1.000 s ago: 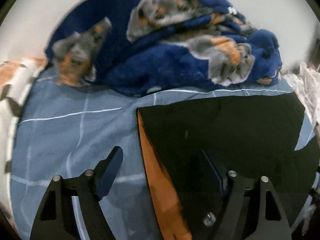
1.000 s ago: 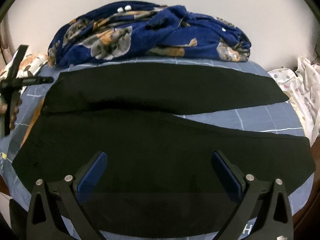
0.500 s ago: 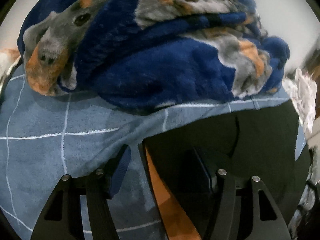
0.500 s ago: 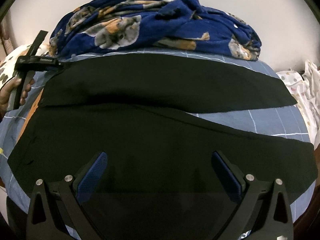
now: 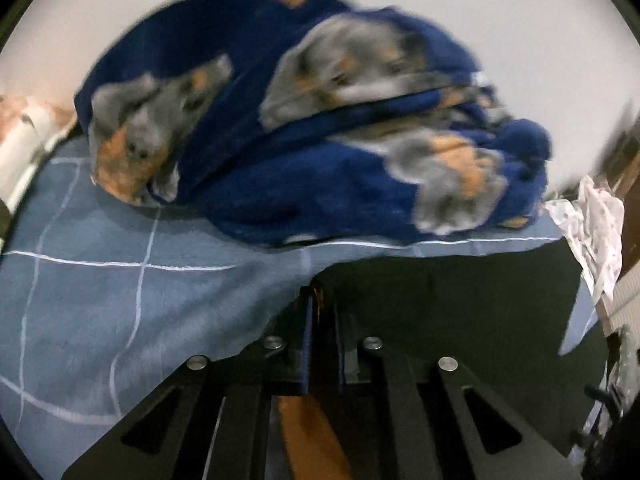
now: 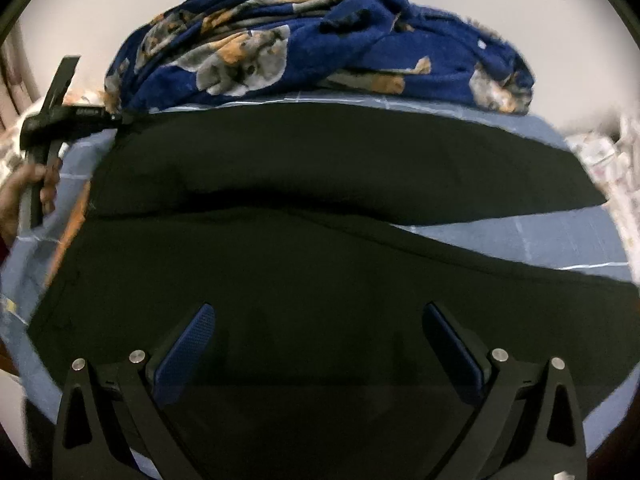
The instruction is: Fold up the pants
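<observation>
Bedsheet (image 5: 120, 300); pants (image 5: 460, 300) between left tongs (image 5: 320, 320)

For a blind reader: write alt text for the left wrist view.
The left tool is shut on the waistband corner of black pants lying on a blue checked sheet. Behind lies a bunched navy blanket with a dog print.

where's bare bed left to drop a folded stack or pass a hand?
Two free patches of blue checked sheet: a broad one left of the pants' waist, in front of the blue fleece blanket; a narrow wedge between the two legs of the black pants near the hems. The rest is crowded: blanket along the wall, pants across the middle.
</observation>
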Available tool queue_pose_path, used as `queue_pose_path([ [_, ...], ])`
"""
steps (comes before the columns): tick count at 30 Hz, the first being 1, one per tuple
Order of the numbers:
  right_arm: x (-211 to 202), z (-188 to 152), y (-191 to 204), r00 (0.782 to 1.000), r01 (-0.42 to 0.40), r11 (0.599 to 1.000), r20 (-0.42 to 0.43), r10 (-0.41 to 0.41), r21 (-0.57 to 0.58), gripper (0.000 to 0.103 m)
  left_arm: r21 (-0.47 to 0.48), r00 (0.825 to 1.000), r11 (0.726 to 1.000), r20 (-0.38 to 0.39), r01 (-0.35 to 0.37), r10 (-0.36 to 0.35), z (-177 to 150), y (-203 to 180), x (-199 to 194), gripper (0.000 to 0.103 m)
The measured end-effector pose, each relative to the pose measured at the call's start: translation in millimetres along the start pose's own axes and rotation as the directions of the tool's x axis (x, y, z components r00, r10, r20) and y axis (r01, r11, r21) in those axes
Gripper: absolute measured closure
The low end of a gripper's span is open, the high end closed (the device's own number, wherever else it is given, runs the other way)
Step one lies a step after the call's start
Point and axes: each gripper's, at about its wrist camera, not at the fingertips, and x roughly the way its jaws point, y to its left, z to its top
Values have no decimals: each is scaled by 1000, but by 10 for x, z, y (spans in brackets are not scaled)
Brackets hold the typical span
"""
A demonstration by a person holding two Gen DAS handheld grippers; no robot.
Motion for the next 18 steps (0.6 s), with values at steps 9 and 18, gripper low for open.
queue_pose_path([
  [9, 118, 704, -584, 881, -463, 816, 82, 465, 345, 0, 45, 974, 991, 182, 126, -132, -661, -556, -1275, 94],
  [18, 660, 1554, -791, 777, -585, 634, 124, 618, 506, 4, -45, 976, 983, 133, 181, -173, -1259, -855, -1543, 92],
])
